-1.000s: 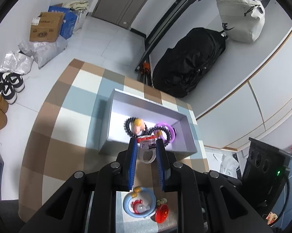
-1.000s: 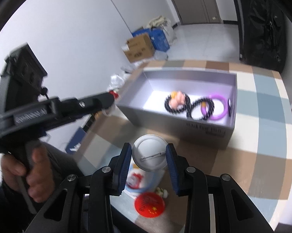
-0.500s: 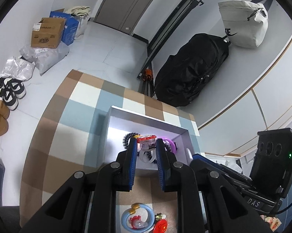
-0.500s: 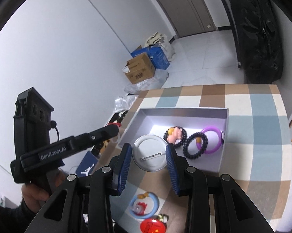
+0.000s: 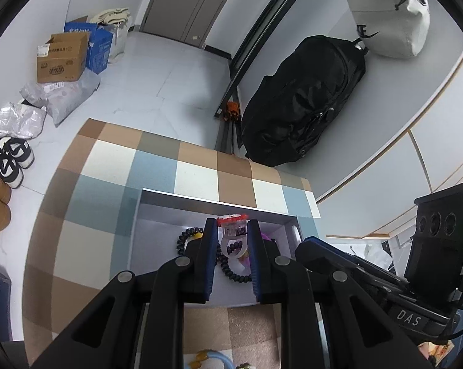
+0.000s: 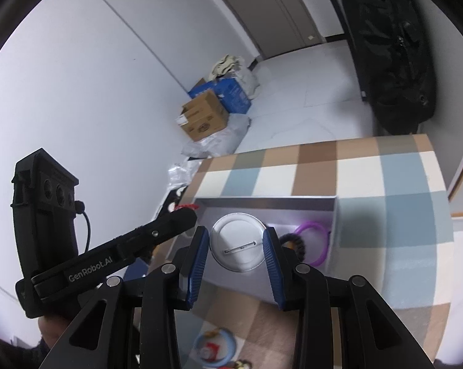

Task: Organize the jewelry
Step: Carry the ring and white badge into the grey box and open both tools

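A: Where do the pieces sit relative to the shallow grey cardboard box [image 5: 157,215]?

B: Both hang over its open tray. The left gripper [image 5: 231,233] pinches a clear plastic ring with a red top [image 5: 233,230]; the right gripper [image 6: 236,246] clamps a round silver pin badge [image 6: 239,246] by its rim.

A: Which is nearer to dropping?

B: Neither clearly; the box floor lies straight below each, beside the purple bangle [image 6: 313,241].

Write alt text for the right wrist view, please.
The right gripper holds a round silver pin badge, pin side up, above an open grey box on a checked tablecloth. A purple bracelet lies inside; the left gripper reaches in beside.
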Tool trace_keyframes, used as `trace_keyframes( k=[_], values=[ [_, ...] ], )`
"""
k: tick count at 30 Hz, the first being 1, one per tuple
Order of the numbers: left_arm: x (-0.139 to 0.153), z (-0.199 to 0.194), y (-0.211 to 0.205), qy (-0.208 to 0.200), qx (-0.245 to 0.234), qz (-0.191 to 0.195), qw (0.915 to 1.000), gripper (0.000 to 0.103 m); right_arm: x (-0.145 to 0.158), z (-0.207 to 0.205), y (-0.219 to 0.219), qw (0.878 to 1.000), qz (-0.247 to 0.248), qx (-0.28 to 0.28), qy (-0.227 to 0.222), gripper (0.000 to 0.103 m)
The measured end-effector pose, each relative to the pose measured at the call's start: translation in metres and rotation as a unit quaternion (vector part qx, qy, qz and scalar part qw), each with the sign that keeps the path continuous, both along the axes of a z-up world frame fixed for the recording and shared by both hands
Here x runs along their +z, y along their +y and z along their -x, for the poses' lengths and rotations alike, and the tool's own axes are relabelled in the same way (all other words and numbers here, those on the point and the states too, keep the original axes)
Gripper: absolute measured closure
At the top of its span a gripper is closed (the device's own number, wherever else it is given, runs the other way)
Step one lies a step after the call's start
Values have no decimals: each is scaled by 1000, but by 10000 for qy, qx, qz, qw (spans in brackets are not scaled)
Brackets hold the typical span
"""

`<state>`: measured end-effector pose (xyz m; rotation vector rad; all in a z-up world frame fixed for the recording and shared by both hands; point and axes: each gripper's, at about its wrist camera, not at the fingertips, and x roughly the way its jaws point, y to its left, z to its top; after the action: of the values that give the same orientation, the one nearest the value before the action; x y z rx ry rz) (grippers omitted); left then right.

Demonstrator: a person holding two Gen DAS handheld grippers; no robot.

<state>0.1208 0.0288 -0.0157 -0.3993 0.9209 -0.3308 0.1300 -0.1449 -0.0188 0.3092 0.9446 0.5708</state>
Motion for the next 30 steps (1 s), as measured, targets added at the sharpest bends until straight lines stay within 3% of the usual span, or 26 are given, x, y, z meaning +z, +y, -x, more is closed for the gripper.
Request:
trace_keyframes(
  k=[18,24,27,29,30],
  values=[
    [-15,-14,-10,351,-45,-73,9993,89,-16,-18,-13,9991,50,-267,332,68],
    [-21,-20,-5,515,-37,302,9982,87,-21,-20,-16,9983,-107,-312,479,66],
    [-20,-21,-4,535,-1,375,9979,74,-19,-20,-17,9984,-172,-321,442,65],
    [-16,-19,-1,445,62,454,9980,51,-16,-20,-18,9984,-199,-372,366,59],
    [-15,-18,0,412,75,479,9980,45,-15,-19,-19,9984,-204,-399,331,55]
  ],
)
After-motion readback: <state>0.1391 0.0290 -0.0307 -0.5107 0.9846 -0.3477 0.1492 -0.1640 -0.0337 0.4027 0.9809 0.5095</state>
